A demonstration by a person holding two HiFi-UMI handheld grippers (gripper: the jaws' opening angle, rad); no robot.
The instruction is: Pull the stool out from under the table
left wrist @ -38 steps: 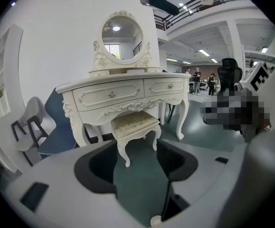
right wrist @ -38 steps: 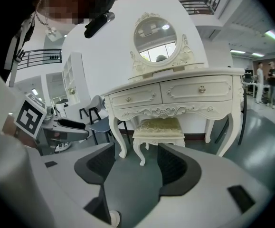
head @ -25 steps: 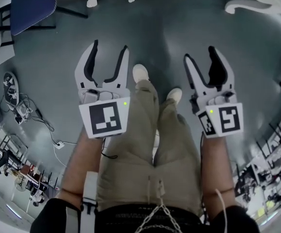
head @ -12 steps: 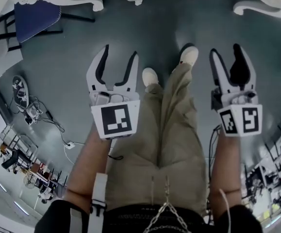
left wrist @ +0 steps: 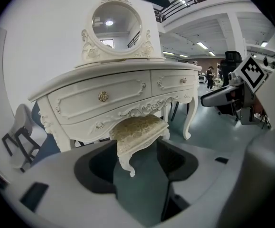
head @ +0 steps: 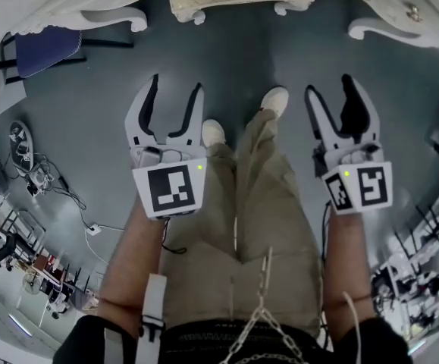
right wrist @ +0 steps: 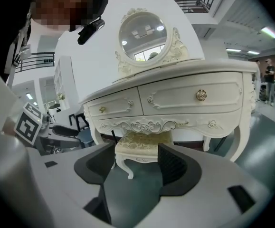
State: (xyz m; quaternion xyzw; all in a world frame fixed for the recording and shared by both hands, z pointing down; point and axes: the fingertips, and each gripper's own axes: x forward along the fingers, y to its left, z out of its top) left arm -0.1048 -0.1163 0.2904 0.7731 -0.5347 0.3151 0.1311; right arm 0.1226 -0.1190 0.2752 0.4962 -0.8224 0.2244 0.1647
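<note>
Stool (left wrist: 139,129), nearer than before under the surface (left wrist: 80,103): we hold left gripper (head: 175,83) and right gripper (head: 329,86) open, empty, short of it.

No words, numbers or brand names can be read in any view. The only sign-like marks are coded patterns. A black-and-white square marker (head: 170,190) sits on the white cube of the left gripper (head: 175,83). A second square marker (head: 359,188) sits on the matching cube of the right gripper (head: 329,86). Each shows blocky black shapes on white inside a black border, with no letters or digits.
</note>
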